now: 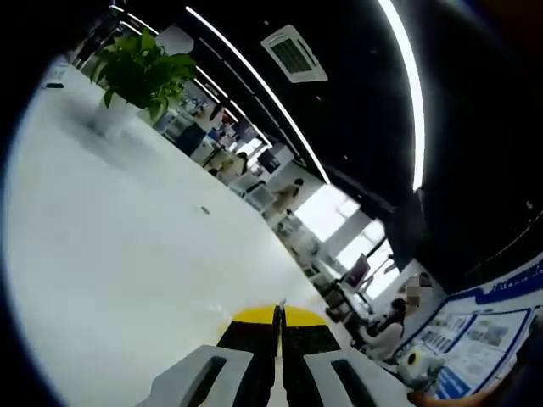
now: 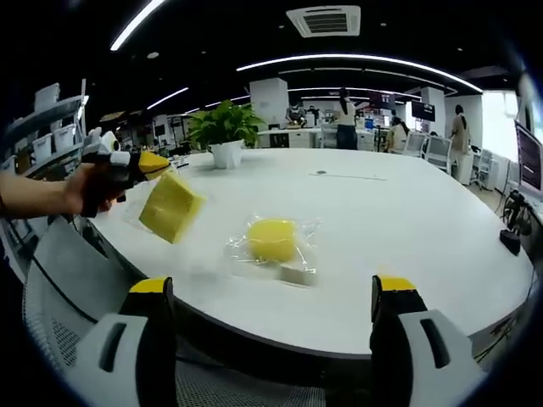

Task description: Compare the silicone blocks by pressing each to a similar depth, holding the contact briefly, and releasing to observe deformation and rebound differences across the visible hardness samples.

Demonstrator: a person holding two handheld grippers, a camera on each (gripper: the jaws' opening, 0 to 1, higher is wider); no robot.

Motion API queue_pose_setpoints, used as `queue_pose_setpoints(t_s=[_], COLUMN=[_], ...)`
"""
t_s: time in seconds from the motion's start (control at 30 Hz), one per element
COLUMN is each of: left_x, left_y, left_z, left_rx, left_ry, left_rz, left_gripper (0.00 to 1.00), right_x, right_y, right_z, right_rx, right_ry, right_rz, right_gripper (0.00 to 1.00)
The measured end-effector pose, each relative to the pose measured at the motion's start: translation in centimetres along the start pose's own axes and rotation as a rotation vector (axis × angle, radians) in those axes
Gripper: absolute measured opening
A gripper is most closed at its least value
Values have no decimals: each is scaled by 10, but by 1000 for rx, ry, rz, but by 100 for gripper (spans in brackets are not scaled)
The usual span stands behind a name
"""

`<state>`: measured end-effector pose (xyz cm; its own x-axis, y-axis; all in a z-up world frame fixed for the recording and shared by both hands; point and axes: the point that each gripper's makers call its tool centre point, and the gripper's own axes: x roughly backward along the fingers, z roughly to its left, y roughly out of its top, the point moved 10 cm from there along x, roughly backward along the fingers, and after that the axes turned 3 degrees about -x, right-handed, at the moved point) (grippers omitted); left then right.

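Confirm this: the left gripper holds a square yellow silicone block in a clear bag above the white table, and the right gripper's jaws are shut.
Not quite. The right gripper has its jaws wide apart with nothing between them, as the right gripper view shows. The rest holds: the left gripper holds the square yellow silicone block in a clear bag above the white table.

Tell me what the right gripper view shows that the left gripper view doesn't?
Right gripper view: a yellow round block in clear wrap on the table, and the left tongs lifting a yellow square block off it.

Left gripper view: posters on a wall, and its own tongs shut.

Both: the white table and the potted plant.
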<state>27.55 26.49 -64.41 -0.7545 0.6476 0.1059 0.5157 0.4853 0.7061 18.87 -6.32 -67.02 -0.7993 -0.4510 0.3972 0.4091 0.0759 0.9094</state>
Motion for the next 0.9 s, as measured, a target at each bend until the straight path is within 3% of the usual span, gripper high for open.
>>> queue_pose_setpoints(t_s=[0.47, 0.9], left_x=[-17, -17], left_y=[2, -5], left_z=[45, 81], left_rx=[-7, 22], left_ry=[137, 265], left_rz=[8, 20], left_gripper=[0, 0], right_x=[-2, -3], right_y=[-5, -9], right_z=[-3, -2], right_rx=[5, 32], right_ry=[-29, -31], right_rz=[35, 63], right_gripper=[90, 89])
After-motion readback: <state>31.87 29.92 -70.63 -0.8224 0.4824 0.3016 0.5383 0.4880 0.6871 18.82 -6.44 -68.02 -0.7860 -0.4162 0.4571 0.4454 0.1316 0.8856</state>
